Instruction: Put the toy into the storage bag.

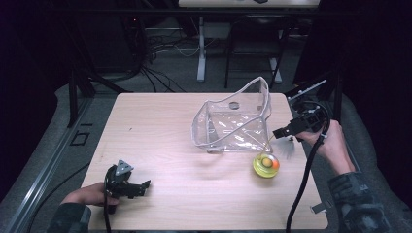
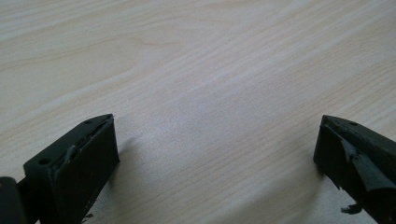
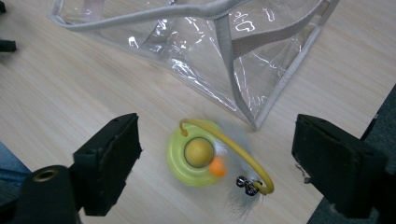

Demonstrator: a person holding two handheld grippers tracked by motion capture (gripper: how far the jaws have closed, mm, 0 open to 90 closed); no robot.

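While my right gripper hangs with jaws spread and pinching nothing, the yellow-green cat toy lies on the table between them. Its clear tote bag neighbour sits at twelve o'clock. My left gripper rests gaping over bare wood.

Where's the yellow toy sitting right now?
In the high view the yellow toy lies on the table's right half, just in front of the clear bag's near right corner, below the open right gripper.
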